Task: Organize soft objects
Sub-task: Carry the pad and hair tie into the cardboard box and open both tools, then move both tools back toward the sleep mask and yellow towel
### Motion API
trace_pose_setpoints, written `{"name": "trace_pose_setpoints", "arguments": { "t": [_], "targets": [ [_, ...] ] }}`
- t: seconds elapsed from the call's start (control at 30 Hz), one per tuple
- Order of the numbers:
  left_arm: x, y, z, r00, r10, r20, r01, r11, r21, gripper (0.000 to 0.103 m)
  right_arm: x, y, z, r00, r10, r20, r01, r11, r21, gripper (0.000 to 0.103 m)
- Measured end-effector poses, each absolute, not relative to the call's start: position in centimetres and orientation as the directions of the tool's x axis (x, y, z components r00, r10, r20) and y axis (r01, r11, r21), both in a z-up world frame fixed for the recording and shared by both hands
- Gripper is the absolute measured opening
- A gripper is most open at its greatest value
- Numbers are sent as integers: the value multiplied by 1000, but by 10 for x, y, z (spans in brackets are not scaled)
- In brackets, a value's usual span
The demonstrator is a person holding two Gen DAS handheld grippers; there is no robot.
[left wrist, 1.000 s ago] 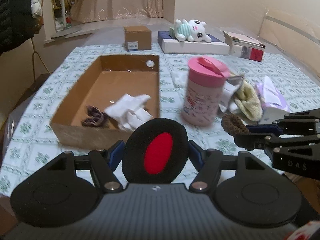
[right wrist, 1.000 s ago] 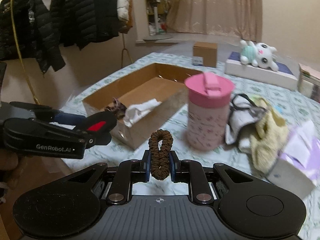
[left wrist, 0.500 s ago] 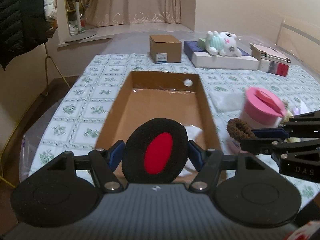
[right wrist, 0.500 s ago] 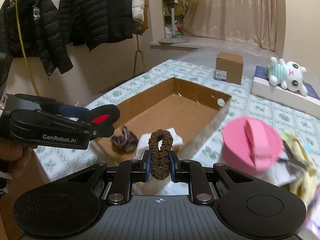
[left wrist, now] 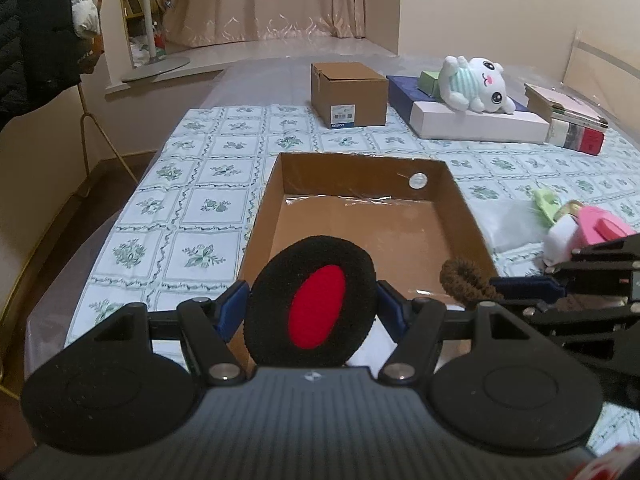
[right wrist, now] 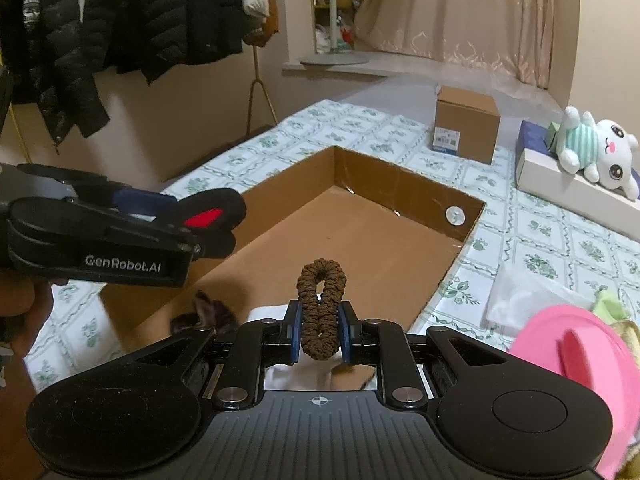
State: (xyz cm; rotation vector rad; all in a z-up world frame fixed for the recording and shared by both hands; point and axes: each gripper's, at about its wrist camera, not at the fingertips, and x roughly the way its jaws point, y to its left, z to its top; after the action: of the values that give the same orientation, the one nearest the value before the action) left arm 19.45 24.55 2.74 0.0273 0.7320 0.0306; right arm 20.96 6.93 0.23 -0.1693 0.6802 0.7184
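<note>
Floral-tiled cloth on the table point(left wrist: 208, 184) now fills the view behind the shallow brown cardboard tray point(left wrist: 466, 216), because you have carried both grippers from the pink-lidded cup point(right wrist: 576, 344) at the right edge to the tray's near end. Your left gripper point(left wrist: 312, 312) is clamped on the black fuzzy pad with a red centre point(left wrist: 316, 312), and your right gripper point(right wrist: 320, 330) pinches the brown ruffled scrunchie point(right wrist: 322, 308). Both are poised to drop in.

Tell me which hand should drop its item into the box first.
Probably the left. Its gripper holds the black-and-red pad in line with the open box, over its near end. The right gripper, clamped on the brown scrunchie, sits nearer the box's right edge.
</note>
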Motion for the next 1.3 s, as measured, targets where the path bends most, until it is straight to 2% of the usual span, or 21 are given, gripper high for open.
{"name": "trace_pose_setpoints", "arguments": {
  "t": [0.4, 0.47, 0.53, 0.57, 0.87, 1.1, 1.3],
  "targets": [
    [228, 252, 10, 738, 22, -674, -9, 1000, 23, 67, 234, 80, -16, 545, 549, -634, -659, 748, 80, 19],
    [231, 254, 9, 737, 17, -676, -13, 1000, 11, 71, 234, 82, -18, 535, 558, -634, -670, 737, 84, 29],
    [231, 255, 9, 740, 16, -673, -17, 1000, 5, 72, 232, 82, -18, 530, 571, -627, -679, 729, 90, 55],
    [230, 256, 9, 740, 18, -672, -21, 1000, 4, 72, 231, 82, -17, 531, 578, -620, -682, 726, 93, 56],
    [195, 253, 32, 763, 33, -645, -54, 998, -13, 72, 201, 70, 3, 527, 616, -586, -707, 700, 100, 57],
    [136, 227, 57, 797, 28, -604, -68, 997, -44, 72, 132, 29, 29, 555, 647, -523, -708, 698, 112, 57],
    [86, 188, 70, 815, 1, -580, -59, 995, -81, 72, 81, -29, 37, 612, 609, -506, -650, 751, 117, 57]
  ]
}}
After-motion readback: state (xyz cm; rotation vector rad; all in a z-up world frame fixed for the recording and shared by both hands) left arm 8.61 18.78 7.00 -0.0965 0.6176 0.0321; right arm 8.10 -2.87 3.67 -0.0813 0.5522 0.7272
